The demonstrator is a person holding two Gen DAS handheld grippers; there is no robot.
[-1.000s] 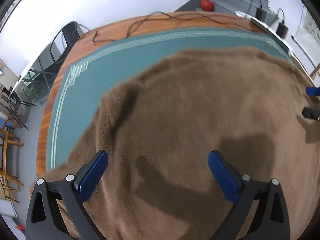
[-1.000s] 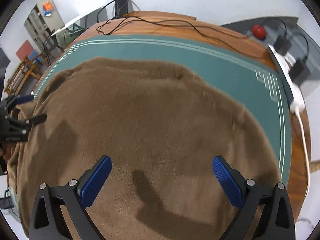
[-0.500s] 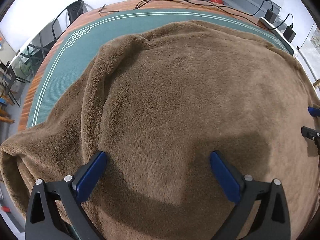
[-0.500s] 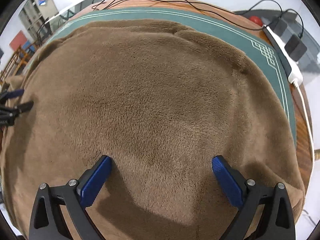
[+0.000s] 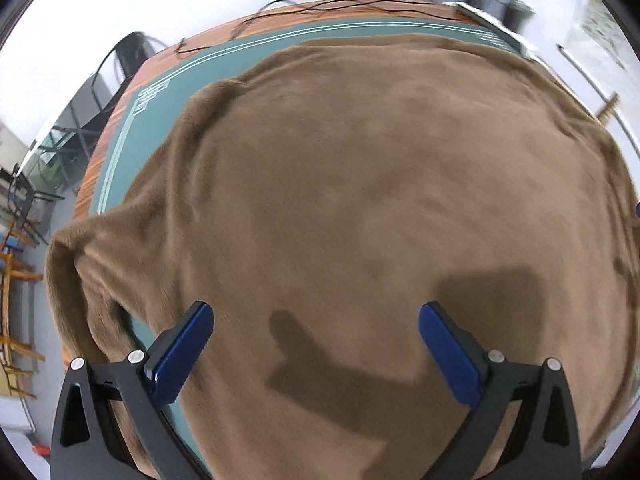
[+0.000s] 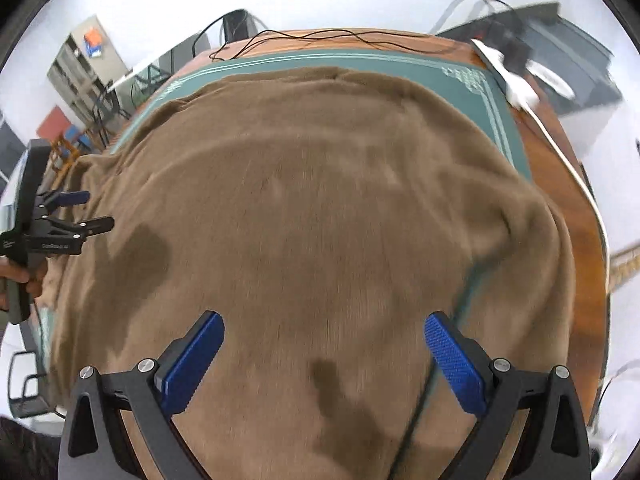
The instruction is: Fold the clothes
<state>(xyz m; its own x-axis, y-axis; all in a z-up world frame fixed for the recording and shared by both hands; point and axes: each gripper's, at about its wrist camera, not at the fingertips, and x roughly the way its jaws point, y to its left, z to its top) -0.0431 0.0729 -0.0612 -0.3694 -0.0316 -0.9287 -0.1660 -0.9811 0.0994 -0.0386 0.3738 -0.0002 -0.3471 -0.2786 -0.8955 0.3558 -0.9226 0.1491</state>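
A large brown fleece garment (image 5: pixel 360 200) lies spread over a green mat (image 5: pixel 168 92) on a wooden table. It also fills the right wrist view (image 6: pixel 320 208). My left gripper (image 5: pixel 316 344) is open and empty, held above the garment's near left part. It also shows at the left edge of the right wrist view (image 6: pixel 76 212). My right gripper (image 6: pixel 324 352) is open and empty, held above the garment's near right part. A sleeve (image 5: pixel 80 248) hangs over the table's left edge.
Black cables (image 6: pixel 320 36) lie on the wooden table top (image 6: pixel 560 152) at the back. A white power strip (image 6: pixel 516 84) sits at the back right. Chairs (image 5: pixel 24 208) stand on the floor to the left.
Both grippers have risen and pulled back from the garment, so more of the table and room shows. The jaws have stayed open and empty.
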